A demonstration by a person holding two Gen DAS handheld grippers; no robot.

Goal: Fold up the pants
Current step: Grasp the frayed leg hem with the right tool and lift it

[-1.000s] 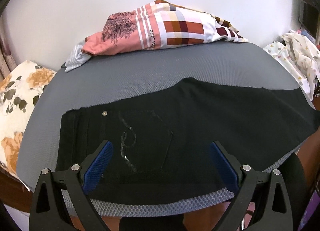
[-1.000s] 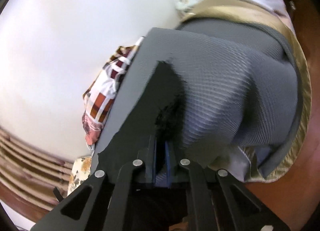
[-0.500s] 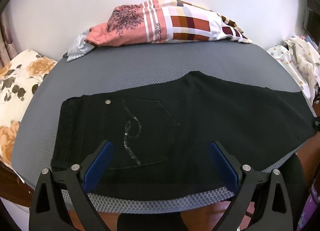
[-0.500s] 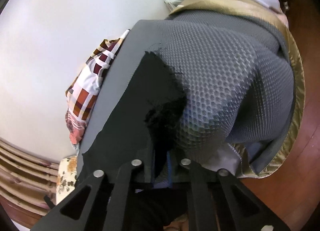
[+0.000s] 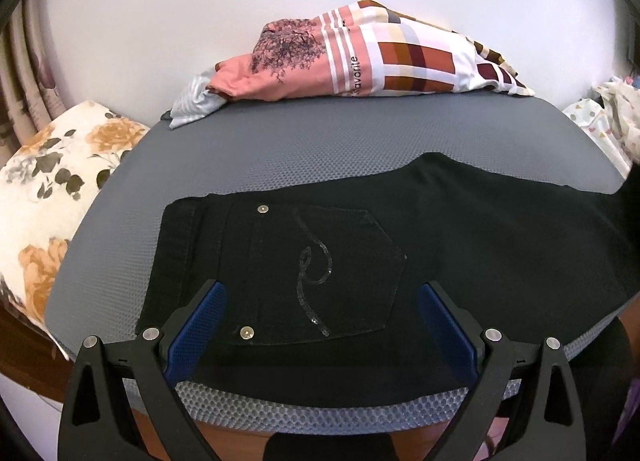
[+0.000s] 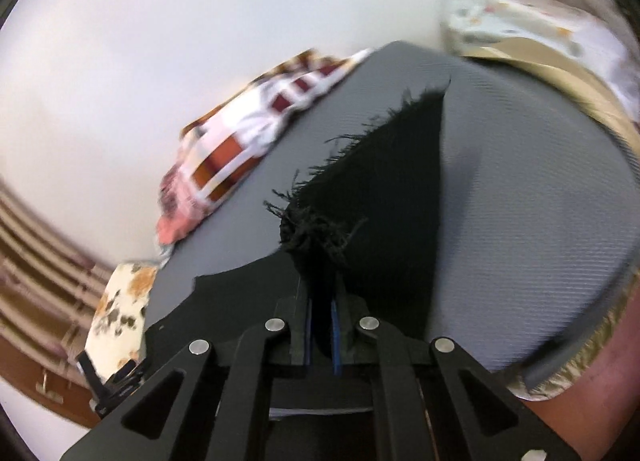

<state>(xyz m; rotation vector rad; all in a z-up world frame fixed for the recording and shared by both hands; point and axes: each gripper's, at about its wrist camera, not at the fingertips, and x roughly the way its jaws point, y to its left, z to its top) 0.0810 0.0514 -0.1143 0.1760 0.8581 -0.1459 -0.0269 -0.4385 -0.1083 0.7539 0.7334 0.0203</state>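
From my left wrist camera I see the black pants (image 5: 400, 261) laid flat across the grey mesh pad (image 5: 320, 149), waistband toward nine o'clock and the leg running off toward three o'clock. The back pocket (image 5: 320, 273), marked with a sequin curl and two metal rivets, sits at the centre of that view. My left gripper (image 5: 320, 325) hangs above the near edge of the pants with its jaws spread wide, one blue pad at seven o'clock and the other at five o'clock, neither pressing on the cloth. From my right wrist camera, my right gripper (image 6: 322, 325) is clamped tight on the frayed hem of the pants leg (image 6: 384, 197); the cloth bunches just ahead of the pads and rises off the pad toward one o'clock. This view is blurred. A folded pink and plaid garment (image 5: 360, 61) lies at the far edge of the pad at twelve o'clock, well apart from the pants. A floral cushion (image 5: 52, 189) sits beside the pad at nine o'clock, and a pale dotted cloth (image 5: 608, 117) at two o'clock.
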